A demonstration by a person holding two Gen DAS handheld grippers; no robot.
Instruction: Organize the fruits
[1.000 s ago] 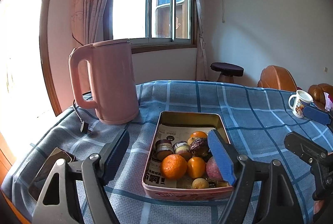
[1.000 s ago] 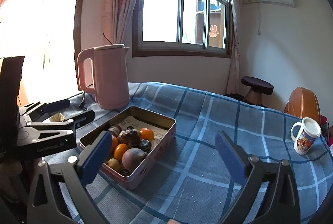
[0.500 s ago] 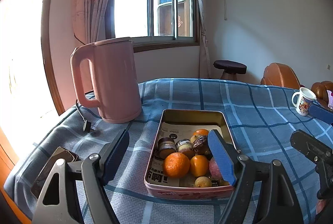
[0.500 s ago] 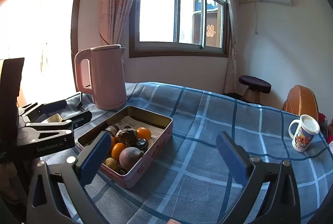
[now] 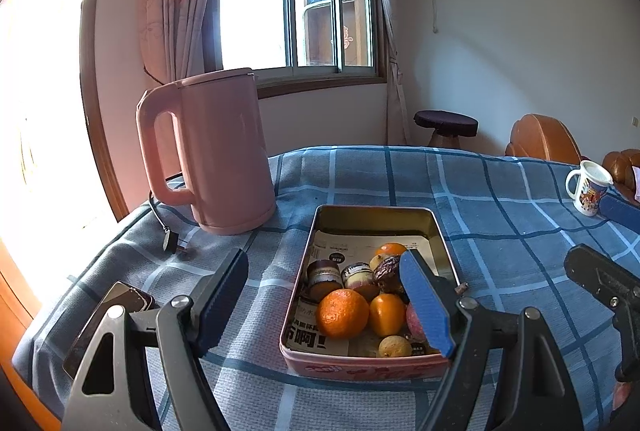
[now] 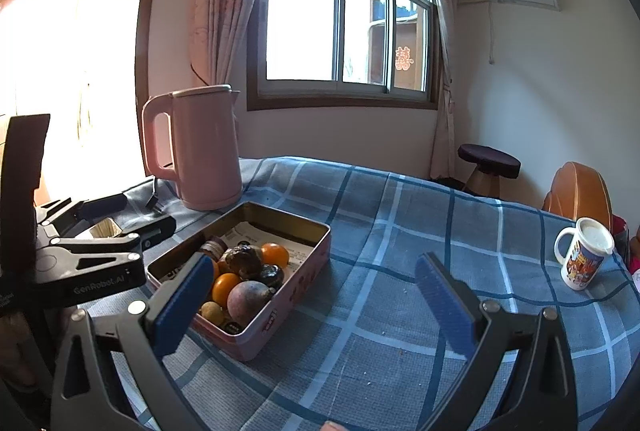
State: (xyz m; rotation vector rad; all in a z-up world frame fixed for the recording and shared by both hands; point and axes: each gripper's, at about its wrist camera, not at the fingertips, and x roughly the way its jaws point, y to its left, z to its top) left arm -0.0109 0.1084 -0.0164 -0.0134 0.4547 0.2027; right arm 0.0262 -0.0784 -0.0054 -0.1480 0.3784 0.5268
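Left-wrist view: both grippers, left (image 5: 326, 305) and right (image 6: 316, 307), gape empty near the tin (image 5: 308, 365); descending squarely over the orange (image 5: 342, 313) should avoid nudging neighbours.

Tin (image 5: 374, 215): open pink box, lower middle of the frame.
Fruits: big orange (image 5: 342, 313), small oranges, round purple fruit (image 6: 249, 298), all bunched at its near end.
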